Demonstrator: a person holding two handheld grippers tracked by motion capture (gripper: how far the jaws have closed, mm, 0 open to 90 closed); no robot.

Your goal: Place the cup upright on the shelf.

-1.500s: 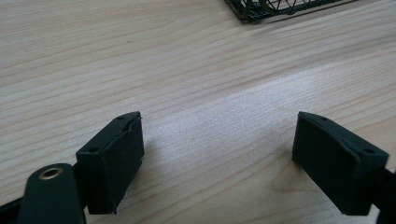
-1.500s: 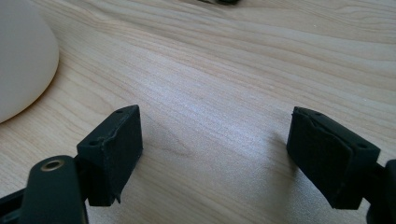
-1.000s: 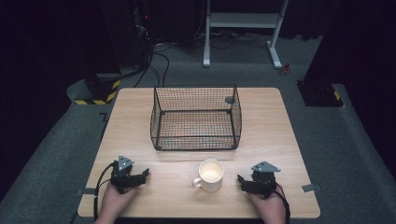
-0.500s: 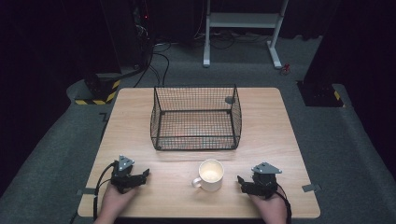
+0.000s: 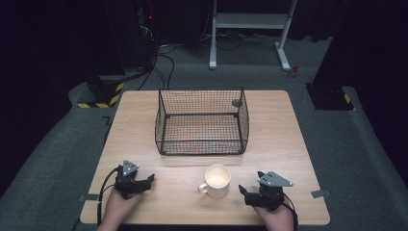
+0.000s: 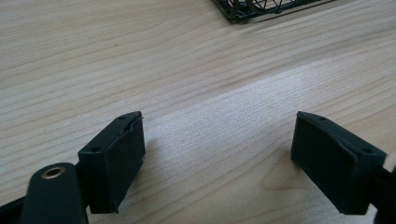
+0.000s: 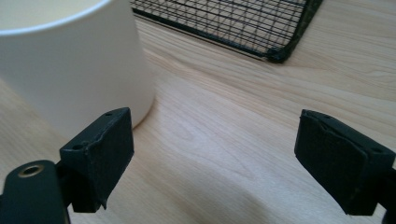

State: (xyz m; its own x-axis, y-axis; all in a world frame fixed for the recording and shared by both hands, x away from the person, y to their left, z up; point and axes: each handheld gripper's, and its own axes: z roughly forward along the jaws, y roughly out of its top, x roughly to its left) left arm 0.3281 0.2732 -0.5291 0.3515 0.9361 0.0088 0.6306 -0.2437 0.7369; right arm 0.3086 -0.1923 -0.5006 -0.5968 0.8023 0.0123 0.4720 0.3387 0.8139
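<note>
1. High view, support surface: a wooden table carries all items. A black wire basket stands at the middle of the table, toward the far edge, upright and with its top open.
2. High view, mug: a cream mug stands upright near the middle of the near edge, just in front of the basket's near wall and apart from it. Its handle points toward the left edge of the table.
3. High view, left gripper: held in the person's left hand near the near-left corner. Its tips point toward the mug and remain well apart from it.
4. High view, right gripper: held in the person's right hand near the near edge, right of the mug. Its tips point toward the mug and stand just beside it, with a gap visible.
5. Left gripper view: the left gripper has its two black jaws spread wide over bare wood, with nothing between them. A corner of the basket appears at the top edge.
6. Right gripper view: the right gripper has its jaws set wide, having just been opening, and only table surface lies between them. The mug stands just beyond the left-hand jaw, not gripped. The basket's near corner lies farther off.
</note>
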